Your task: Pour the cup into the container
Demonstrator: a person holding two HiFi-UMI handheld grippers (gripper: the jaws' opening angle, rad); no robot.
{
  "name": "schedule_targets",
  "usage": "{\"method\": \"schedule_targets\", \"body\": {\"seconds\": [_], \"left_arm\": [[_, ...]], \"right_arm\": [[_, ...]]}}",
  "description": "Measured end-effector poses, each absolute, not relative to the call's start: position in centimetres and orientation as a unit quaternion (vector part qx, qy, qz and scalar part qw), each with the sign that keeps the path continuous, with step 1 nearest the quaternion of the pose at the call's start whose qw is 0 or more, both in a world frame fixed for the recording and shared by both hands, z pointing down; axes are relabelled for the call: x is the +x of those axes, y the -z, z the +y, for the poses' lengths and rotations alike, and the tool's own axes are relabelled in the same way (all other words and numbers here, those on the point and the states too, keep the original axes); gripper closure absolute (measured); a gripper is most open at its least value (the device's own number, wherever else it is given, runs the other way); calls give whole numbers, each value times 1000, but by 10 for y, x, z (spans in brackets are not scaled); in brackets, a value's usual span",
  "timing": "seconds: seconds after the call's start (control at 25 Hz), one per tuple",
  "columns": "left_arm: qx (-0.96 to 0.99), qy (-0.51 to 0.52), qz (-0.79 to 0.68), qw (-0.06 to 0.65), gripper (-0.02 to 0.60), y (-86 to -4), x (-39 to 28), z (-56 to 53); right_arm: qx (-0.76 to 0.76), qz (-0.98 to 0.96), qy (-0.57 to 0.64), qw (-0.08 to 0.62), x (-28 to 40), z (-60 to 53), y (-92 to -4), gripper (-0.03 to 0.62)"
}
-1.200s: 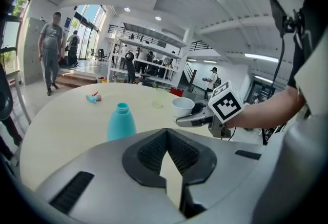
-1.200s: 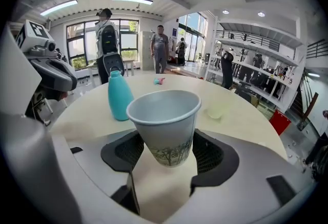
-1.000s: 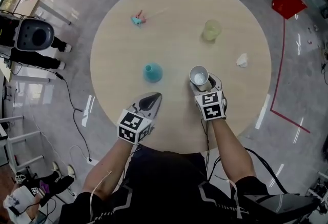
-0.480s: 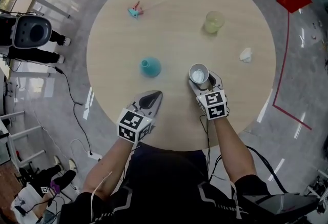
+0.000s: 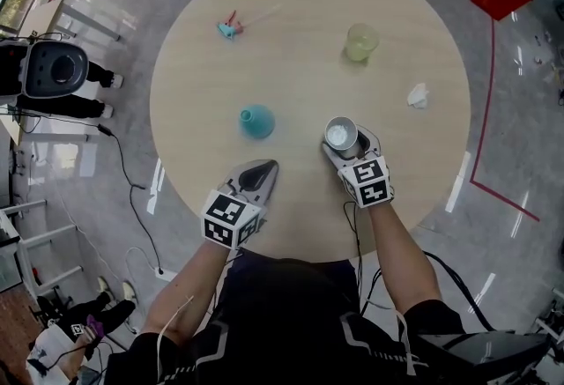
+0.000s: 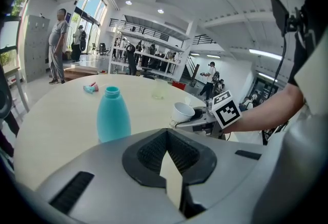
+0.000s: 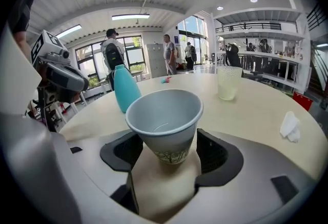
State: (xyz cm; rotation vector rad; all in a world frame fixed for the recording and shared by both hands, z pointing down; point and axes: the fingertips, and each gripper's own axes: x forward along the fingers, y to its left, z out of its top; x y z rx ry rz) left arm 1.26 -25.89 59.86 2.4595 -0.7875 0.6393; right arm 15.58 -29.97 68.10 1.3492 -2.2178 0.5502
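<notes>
A grey-white paper cup [image 7: 165, 118] stands upright between the jaws of my right gripper [image 7: 166, 141], and the pads press on its lower sides. In the head view the cup [image 5: 340, 135] sits at the tip of the right gripper [image 5: 344, 144], near the table's front right. A faint liquid line shows low inside it. The container, a translucent yellowish tumbler [image 5: 361, 41], stands further back on the right [image 7: 228, 82]. My left gripper [image 5: 263, 170] rests at the front left, shut and holding nothing [image 6: 166, 133].
A teal bottle [image 5: 256, 122] stands between the two grippers, ahead of the left one [image 6: 113, 115]. A crumpled white tissue [image 5: 417, 96] lies at the right edge. A small teal and pink object [image 5: 229, 27] lies at the back left. The round wooden table [image 5: 300, 4] has a near rim beneath both grippers.
The head view has shifted slightly. Both grippers and the cup keep their places on the table.
</notes>
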Motion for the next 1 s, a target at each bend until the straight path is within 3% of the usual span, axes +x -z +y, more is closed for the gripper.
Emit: {"method": "schedule_targets", "body": {"seconds": [0.6, 0.84, 0.92, 1.0], "left_arm": [[916, -205, -278, 202, 591, -557, 14, -265], [925, -166, -291, 176, 591, -514, 11, -282], [927, -157, -296, 171, 591, -503, 9, -283], [927, -148, -302, 167, 591, -495, 8, -284]], "right_arm": [[517, -815, -160, 205, 164, -284, -585, 286], [519, -832, -133, 144, 148, -295, -518, 289], [518, -837, -121, 128, 144, -294, -499, 318], [522, -838, -107, 116, 144, -293, -484, 410]]}}
